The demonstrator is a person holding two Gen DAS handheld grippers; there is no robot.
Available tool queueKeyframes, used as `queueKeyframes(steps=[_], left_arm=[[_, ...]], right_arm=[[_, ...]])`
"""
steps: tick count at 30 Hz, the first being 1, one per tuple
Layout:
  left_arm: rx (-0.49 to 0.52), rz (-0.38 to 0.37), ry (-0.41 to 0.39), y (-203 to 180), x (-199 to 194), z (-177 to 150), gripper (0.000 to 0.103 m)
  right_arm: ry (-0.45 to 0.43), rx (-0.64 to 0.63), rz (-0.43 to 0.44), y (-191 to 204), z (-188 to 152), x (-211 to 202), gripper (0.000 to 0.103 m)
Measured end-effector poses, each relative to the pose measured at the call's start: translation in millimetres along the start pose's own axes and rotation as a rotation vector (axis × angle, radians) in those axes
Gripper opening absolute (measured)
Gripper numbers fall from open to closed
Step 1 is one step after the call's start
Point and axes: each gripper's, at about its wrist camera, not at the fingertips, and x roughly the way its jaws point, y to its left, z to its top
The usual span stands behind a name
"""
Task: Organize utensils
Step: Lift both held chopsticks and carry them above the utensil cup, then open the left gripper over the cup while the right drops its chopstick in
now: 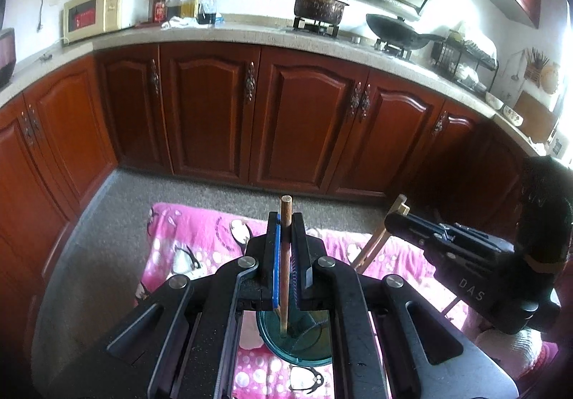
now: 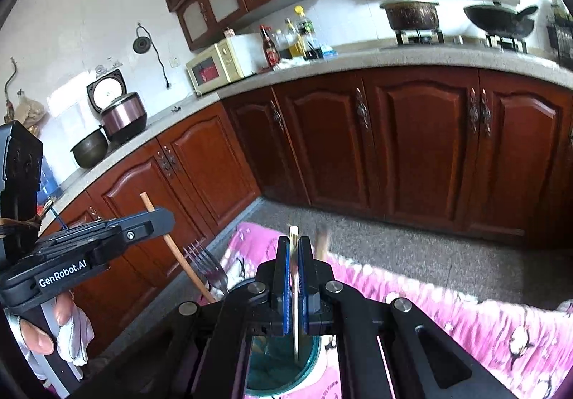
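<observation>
My left gripper (image 1: 285, 220) is shut on a brown wooden chopstick (image 1: 285, 263) held upright, its lower end inside a teal glass cup (image 1: 297, 349) on the pink cloth. My right gripper (image 2: 294, 241) is shut on pale wooden chopsticks (image 2: 294, 291), their lower end in the same cup (image 2: 279, 370). In the left wrist view the right gripper (image 1: 394, 216) shows at the right with the pale chopsticks (image 1: 376, 241). In the right wrist view the left gripper (image 2: 157, 216) shows at the left with the brown chopstick (image 2: 179, 255). A metal fork (image 2: 209, 266) stands in the cup.
A pink penguin-print cloth (image 1: 186, 241) covers the surface below. Red wooden cabinets (image 1: 308, 112) and a grey counter with a microwave (image 1: 104, 10), bottles, a pot and a wok lie across a grey floor (image 1: 107, 238).
</observation>
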Motion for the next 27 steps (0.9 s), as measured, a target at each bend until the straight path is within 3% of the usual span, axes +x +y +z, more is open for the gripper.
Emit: queueKeyframes(steps=[9,12,15,19,27], left_arm=[[-0.02,0.01,0.054,0,18,-11,0.004],[-0.029,0.01,0.059,1,19,-13,0.007],[-0.055,0.004,0.064,5,18,-14,0.025],[-0.078,0.009,0.046,8,11,-14,0.045],[-0.059,0.072,0.014,1,-6,-22,0.051]], right_arm=[[0.095,0.071,0.066,-19,-24,15,0.004],[0.103,0.071,0.07,-19,-27,12,0.009],[0.106,0.084,0.075,-20,-30,8,0.026],[0.105,0.088,0.067,-23,-32,1,0.027],[0.09,0.083,0.019,-27,-38,-24,0.037]])
